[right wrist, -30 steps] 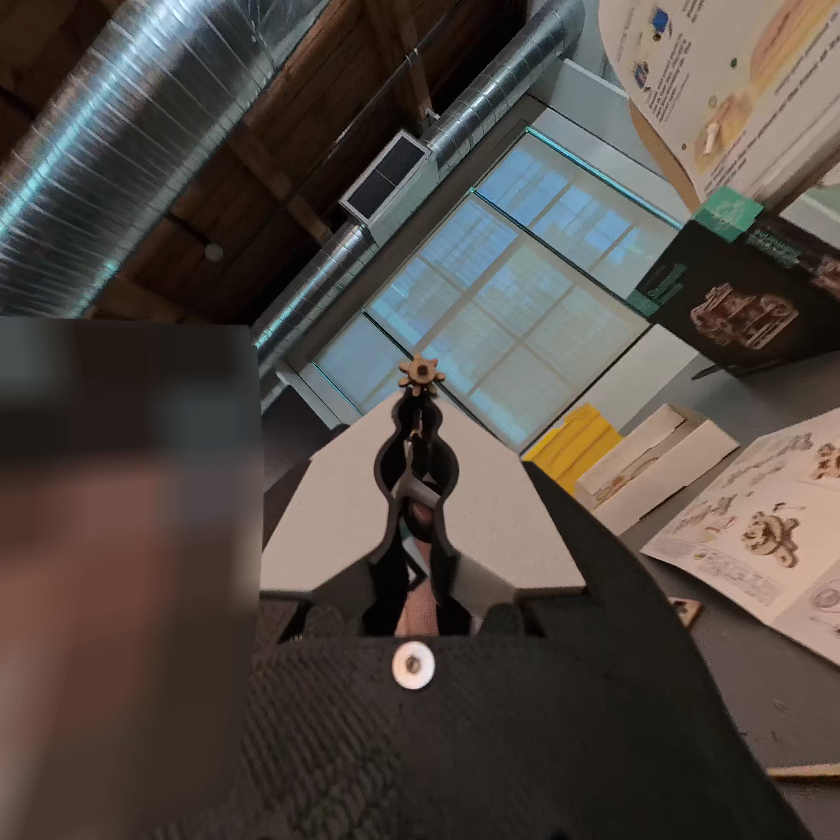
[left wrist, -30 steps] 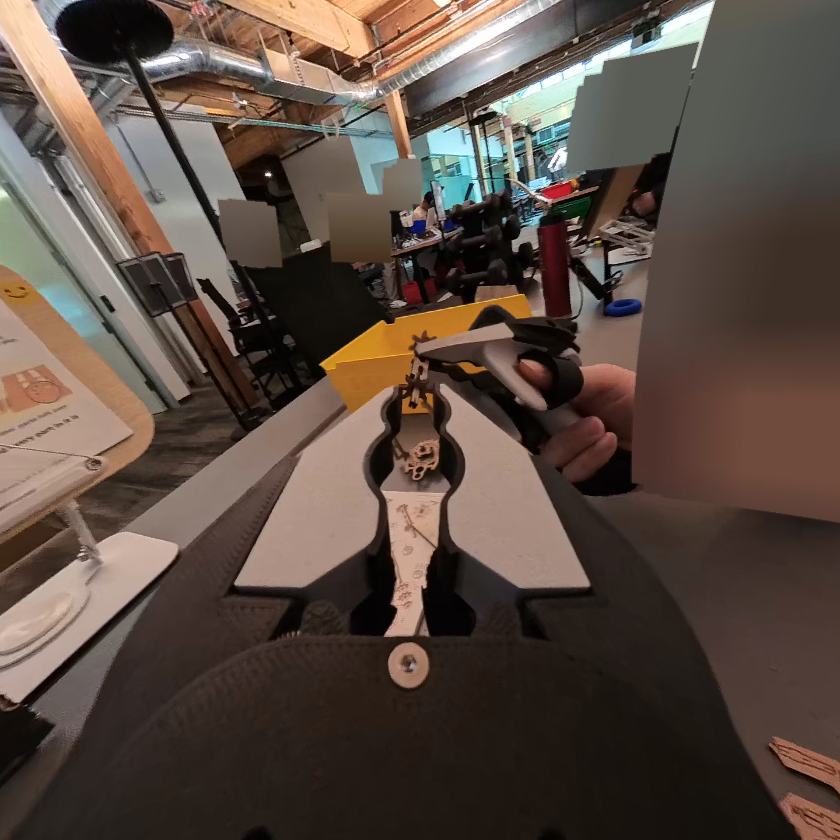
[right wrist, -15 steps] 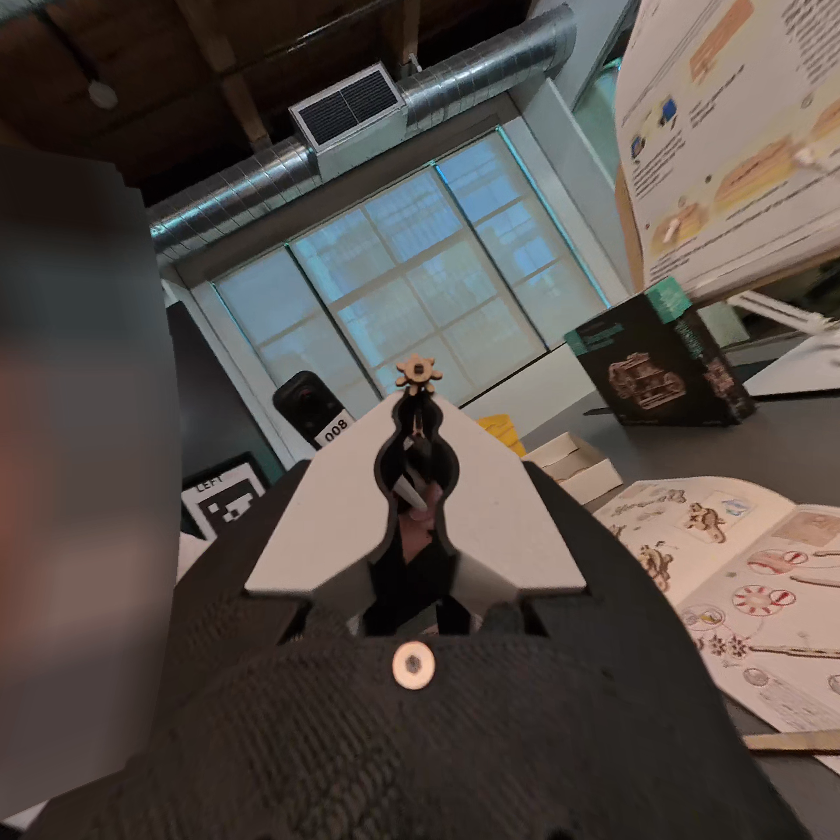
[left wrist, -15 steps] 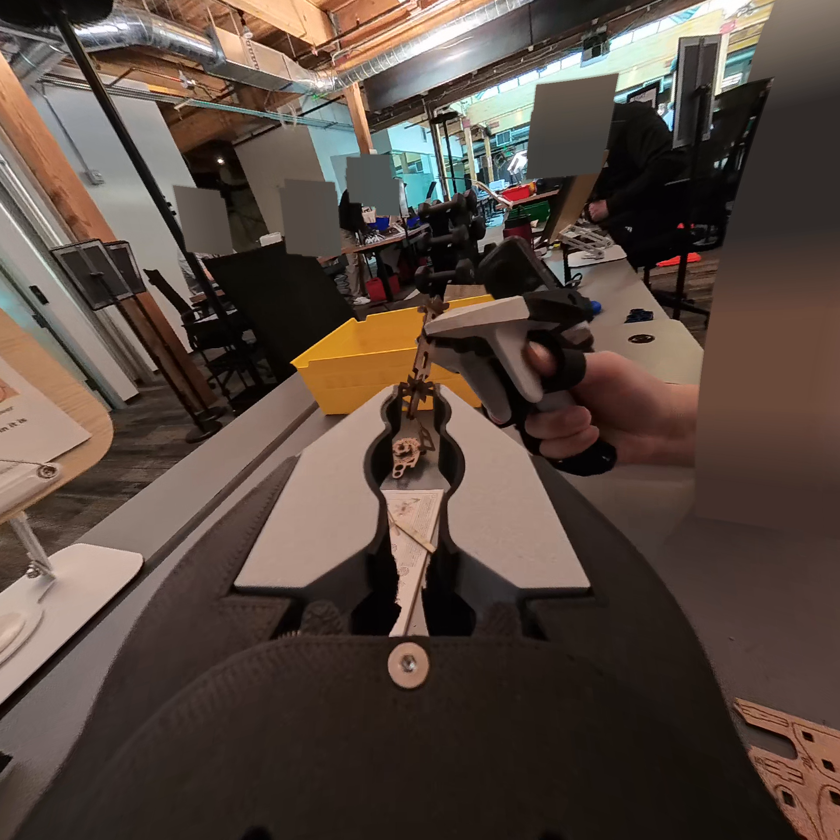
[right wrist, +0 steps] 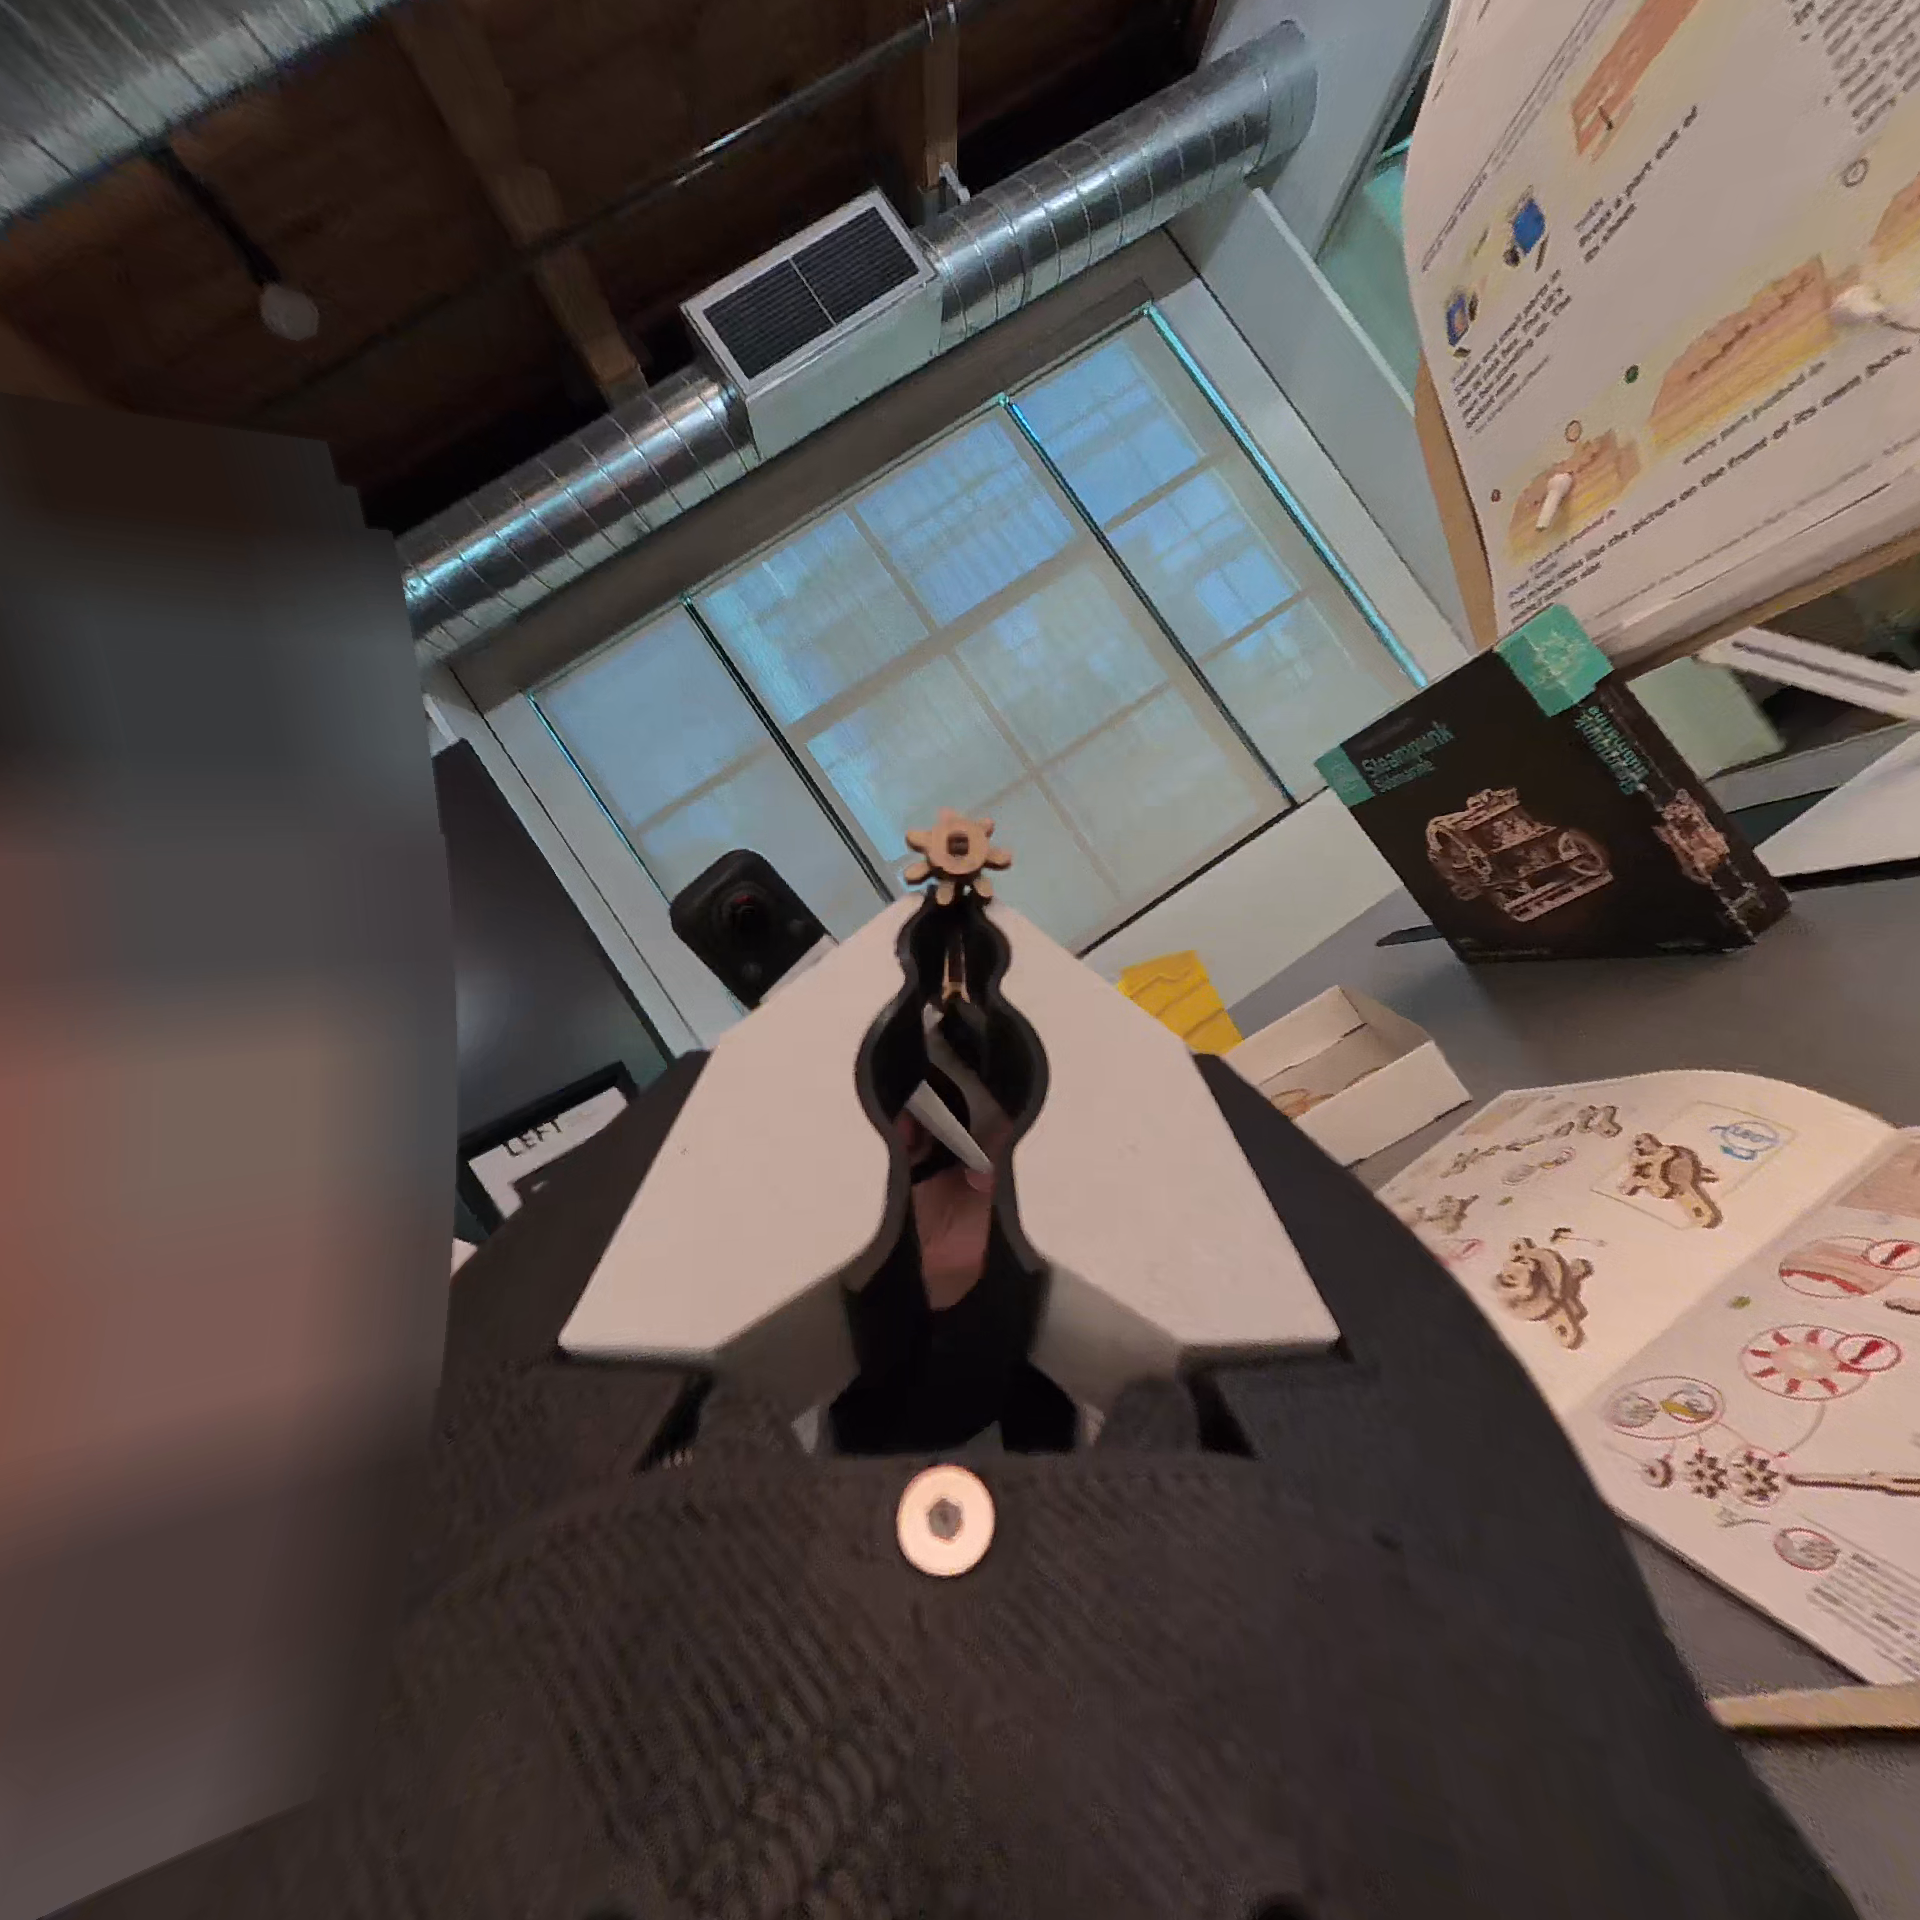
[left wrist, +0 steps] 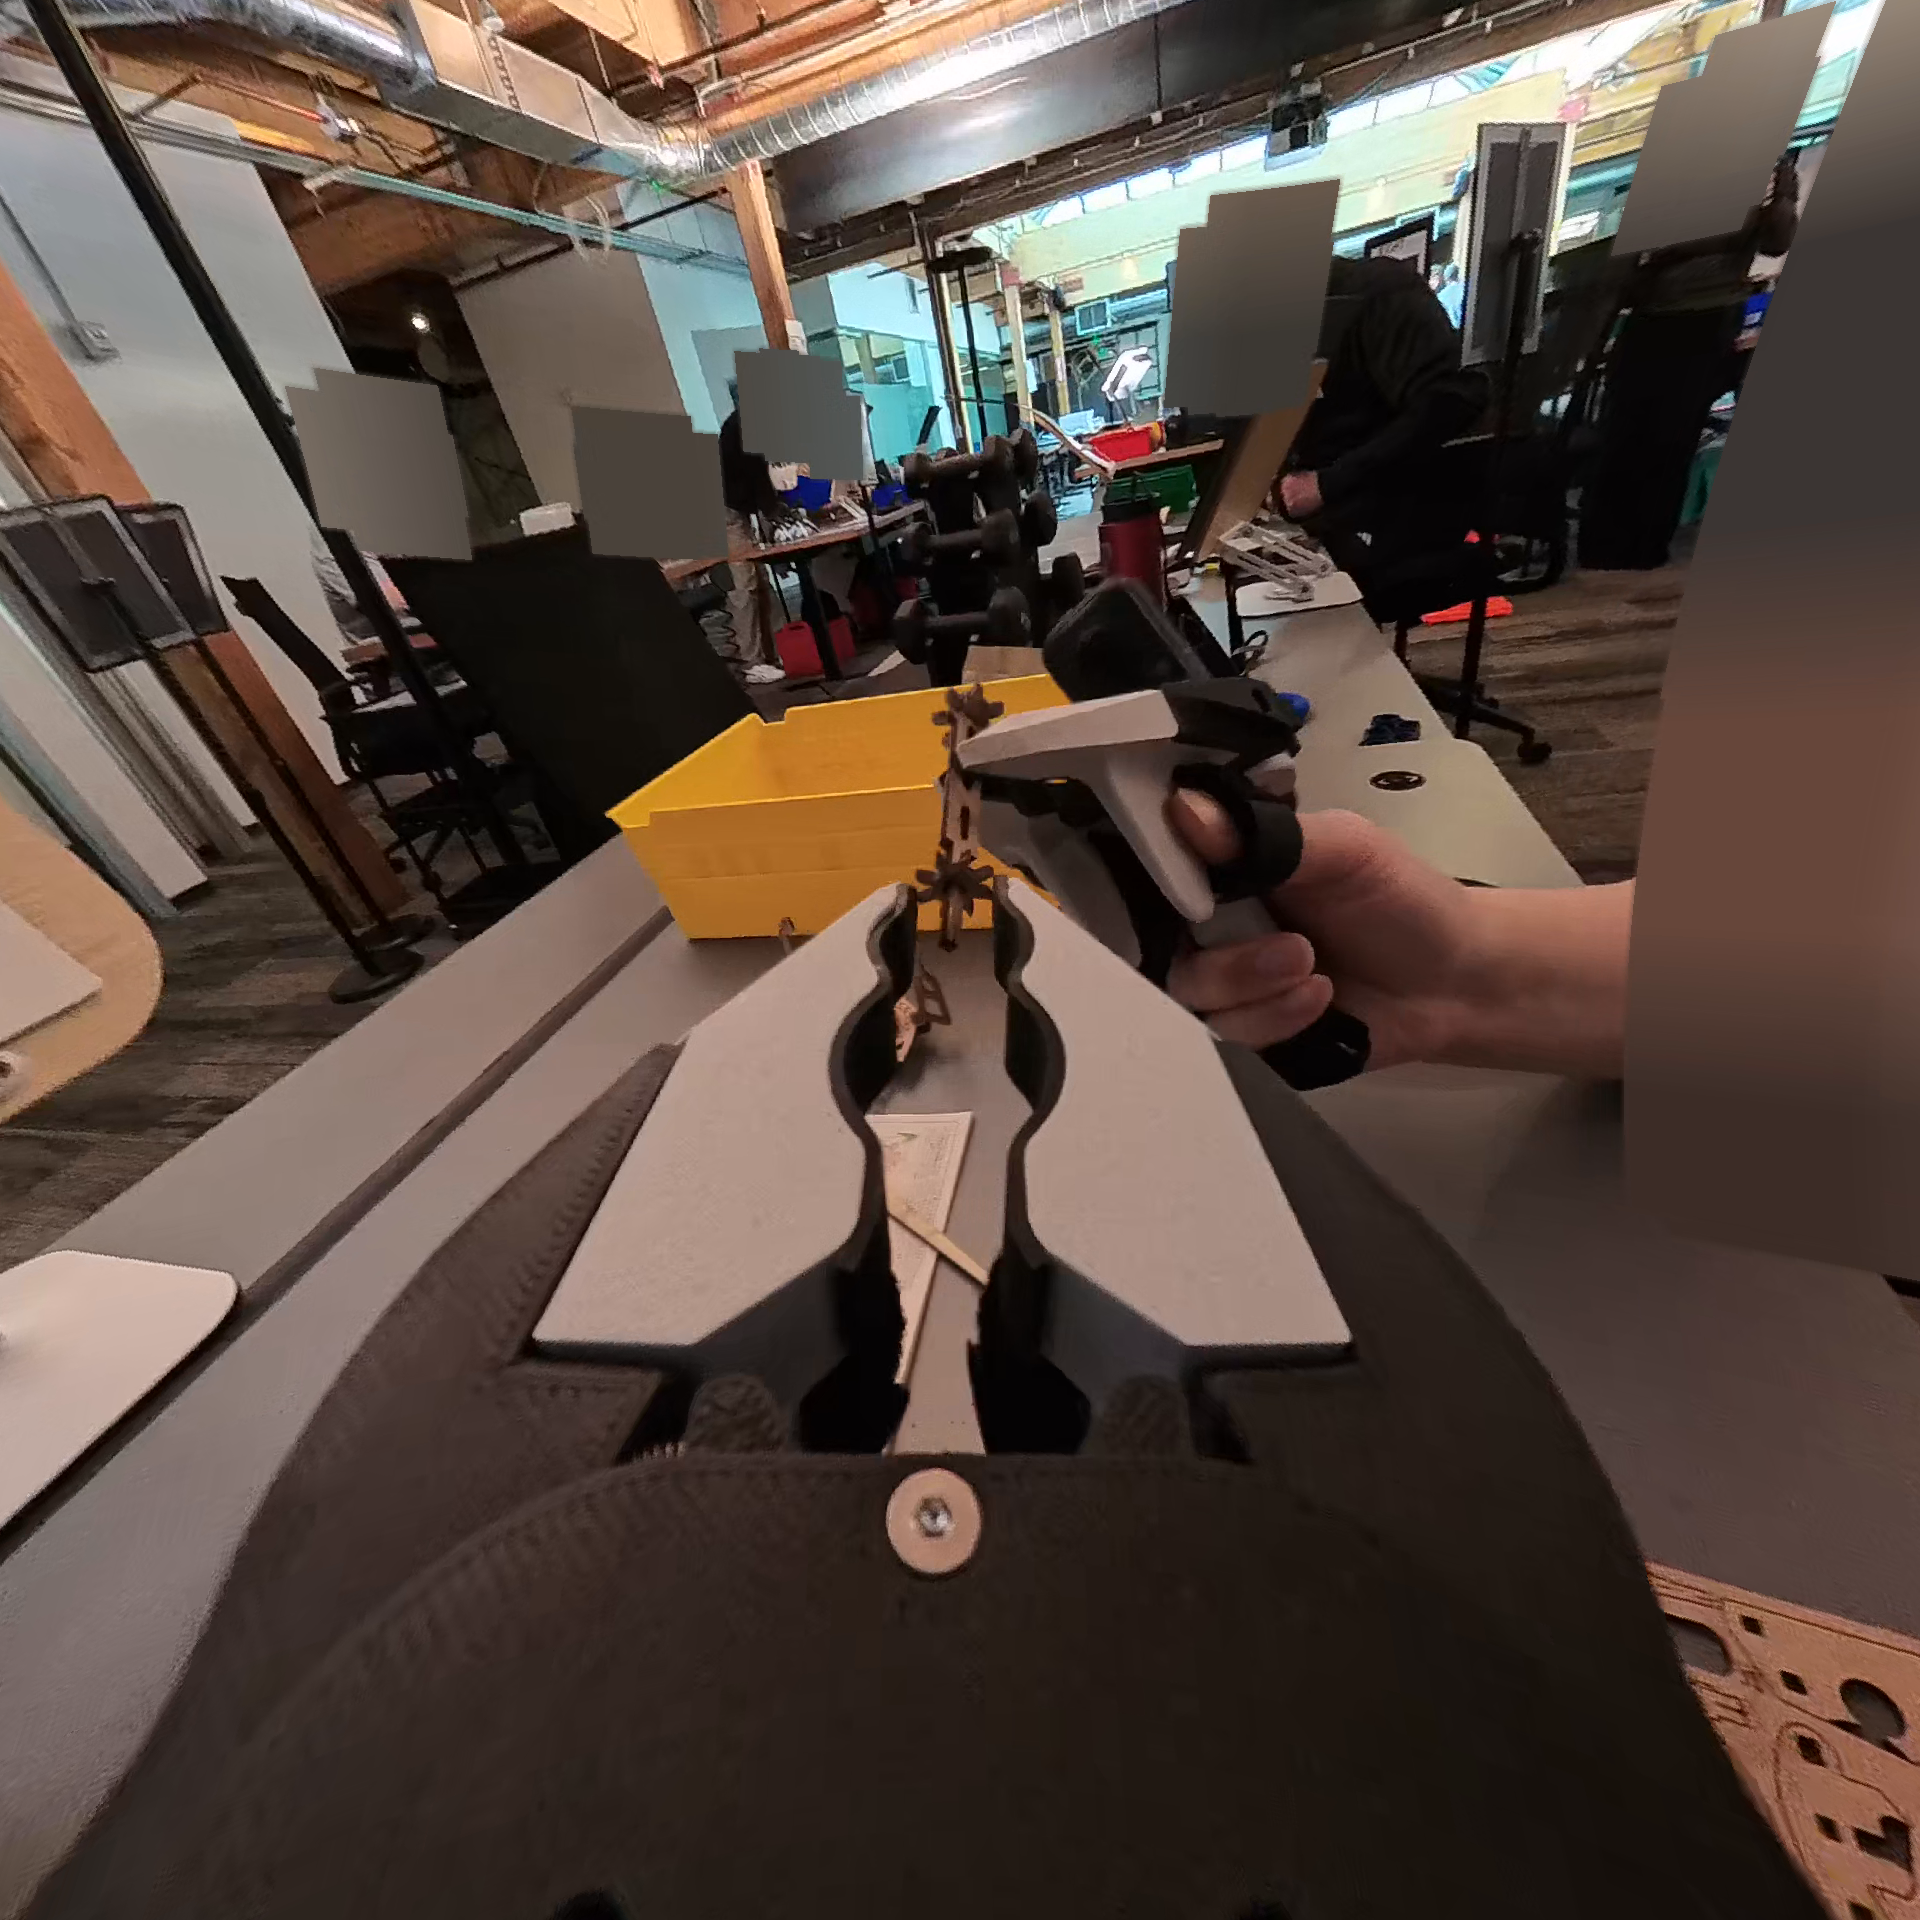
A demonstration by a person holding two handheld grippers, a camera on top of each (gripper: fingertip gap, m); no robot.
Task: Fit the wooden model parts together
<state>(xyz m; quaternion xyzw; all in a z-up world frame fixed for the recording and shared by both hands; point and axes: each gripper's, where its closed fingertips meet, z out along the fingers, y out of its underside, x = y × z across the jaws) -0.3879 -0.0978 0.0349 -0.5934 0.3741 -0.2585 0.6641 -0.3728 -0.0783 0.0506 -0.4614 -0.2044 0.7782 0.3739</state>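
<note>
The right hand-held gripper pinches a thin wooden axle with a small gear at its tip. The left hand-held gripper stands narrowly parted around the axle's lower gear, gripping nothing. At 12 o'clock past them a yellow bin sits on the grey worktop, its contents hidden. At 3 o'clock of the right gripper lies an open booklet; at 2 o'clock stand a dark box and white trays.

**Room condition: open workshop, exposed services**

Timber ceiling beams carry silver ductwork. A gridded window sits ahead of the right gripper. Grey tabletop lies beneath the left gripper; office chairs stand beyond, left.
</note>
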